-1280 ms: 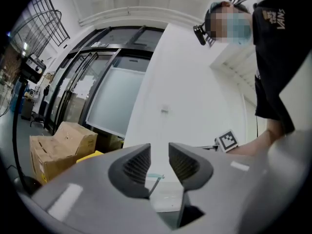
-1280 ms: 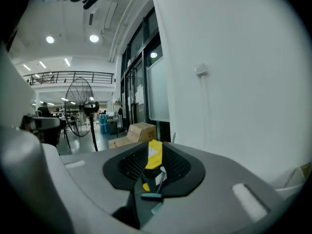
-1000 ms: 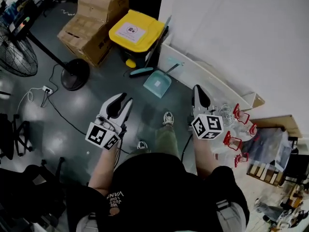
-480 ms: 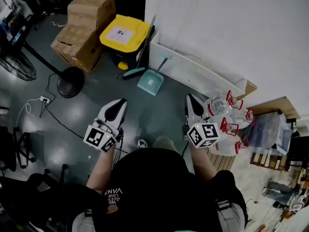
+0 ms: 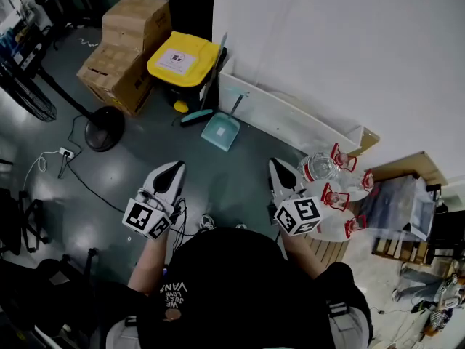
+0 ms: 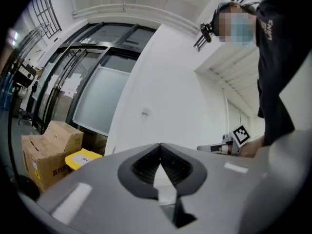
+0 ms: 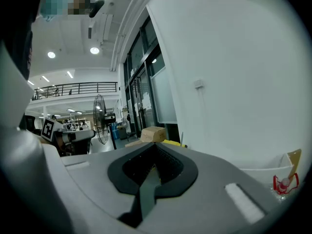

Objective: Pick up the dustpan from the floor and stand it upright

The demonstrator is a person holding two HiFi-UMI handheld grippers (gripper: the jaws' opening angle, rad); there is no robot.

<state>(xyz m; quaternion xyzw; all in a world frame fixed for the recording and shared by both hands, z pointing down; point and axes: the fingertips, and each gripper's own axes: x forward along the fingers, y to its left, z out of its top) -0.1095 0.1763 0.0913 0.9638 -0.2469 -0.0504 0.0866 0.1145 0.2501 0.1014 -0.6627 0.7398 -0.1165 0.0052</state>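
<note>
Two boxes (image 5: 134, 20), one bin (image 5: 182, 60), one dustpan (image 5: 220, 131)

— Where does the head view look from?
— From above the person, steeply down at the floor (image 5: 138, 166). The dustpan (image 5: 221, 131) sits far off, upper middle of the frame.
— And the two gripper views?
— Lower, at hand height, facing level toward the white wall (image 6: 165, 91). All three share the yellow bin (image 5: 182, 58) and the cardboard boxes (image 5: 127, 46).
</note>
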